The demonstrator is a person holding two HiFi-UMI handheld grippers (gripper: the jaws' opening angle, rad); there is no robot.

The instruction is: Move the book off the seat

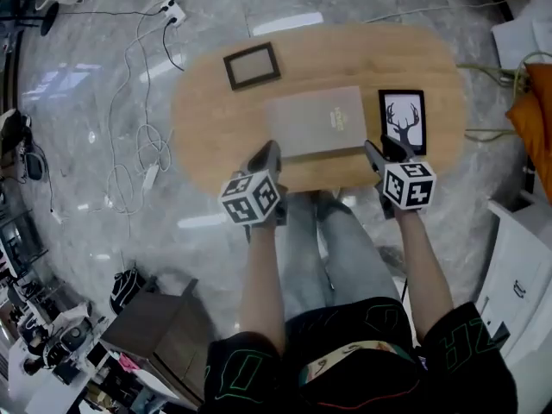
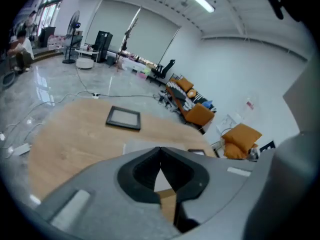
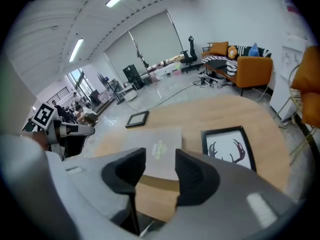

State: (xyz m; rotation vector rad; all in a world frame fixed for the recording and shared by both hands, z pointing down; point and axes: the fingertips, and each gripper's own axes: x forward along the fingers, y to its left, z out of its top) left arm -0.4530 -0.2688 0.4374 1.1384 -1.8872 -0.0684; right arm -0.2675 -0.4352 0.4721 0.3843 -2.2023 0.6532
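Note:
A flat grey-beige book [image 1: 315,121] with gold print lies on the oval wooden top [image 1: 216,136], near its front edge. The same book [image 3: 159,140] shows in the right gripper view ahead of the jaws. In the left gripper view a pale strip of the book [image 2: 136,146] shows just beyond the jaws. My left gripper [image 1: 269,152] hovers at the book's near left corner, and its jaws meet with nothing between them [image 2: 160,151]. My right gripper [image 1: 379,152] hangs at the book's near right corner, open and empty [image 3: 160,161]. Neither gripper touches the book.
A black-framed deer picture [image 1: 403,119] lies right of the book, and a dark empty frame [image 1: 252,65] lies at the far left. White cables [image 1: 142,136] trail over the marble floor on the left. A white cabinet [image 1: 517,274] stands at the right, a brown box [image 1: 159,326] at lower left.

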